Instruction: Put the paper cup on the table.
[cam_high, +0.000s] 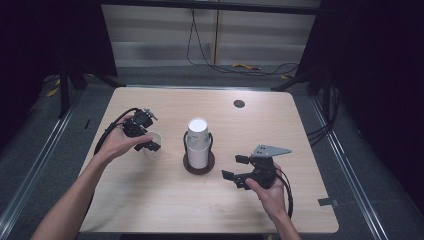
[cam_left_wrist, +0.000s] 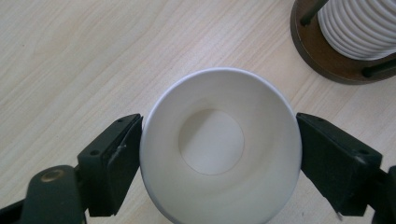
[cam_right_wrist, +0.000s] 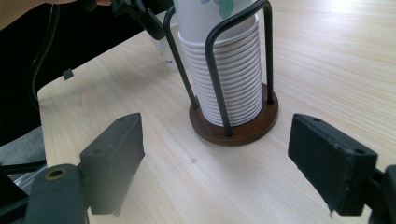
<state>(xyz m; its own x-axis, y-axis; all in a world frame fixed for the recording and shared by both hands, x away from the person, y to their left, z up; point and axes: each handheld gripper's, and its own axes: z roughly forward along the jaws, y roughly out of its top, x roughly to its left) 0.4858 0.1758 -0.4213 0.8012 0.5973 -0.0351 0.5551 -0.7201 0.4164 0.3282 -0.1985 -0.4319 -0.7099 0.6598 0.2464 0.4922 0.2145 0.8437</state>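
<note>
On the light wooden table (cam_high: 150, 200), which has a fine straight grain and rounded corners, I work with two black grippers. The table has a small dark round hole (cam_high: 239, 103) near its far edge, and around it the room is dark, with grey floor, metal rails at both sides and some loose cables (cam_high: 240, 66) lying behind. In the middle of the table stands a cup holder (cam_high: 199, 164): a round brown wooden base with thin black wire rods going up, and inside it a tall stack of white paper cups (cam_high: 198, 142) with their ribbed rims packed one over another. My left gripper (cam_left_wrist: 218, 154) is at the left of the holder, just beside it, and it holds one single white paper cup (cam_left_wrist: 219, 149), which stands upright on the table; I look down into its smooth round opening and see the flat bottom. Both flat black pads touch the cup's rim, one at each side, so the jaws are closed on it. My right gripper (cam_right_wrist: 217, 154) is at the right front of the holder, a little apart, and it points at the stack. Its jaws stand wide apart and hold nothing between them.
</note>
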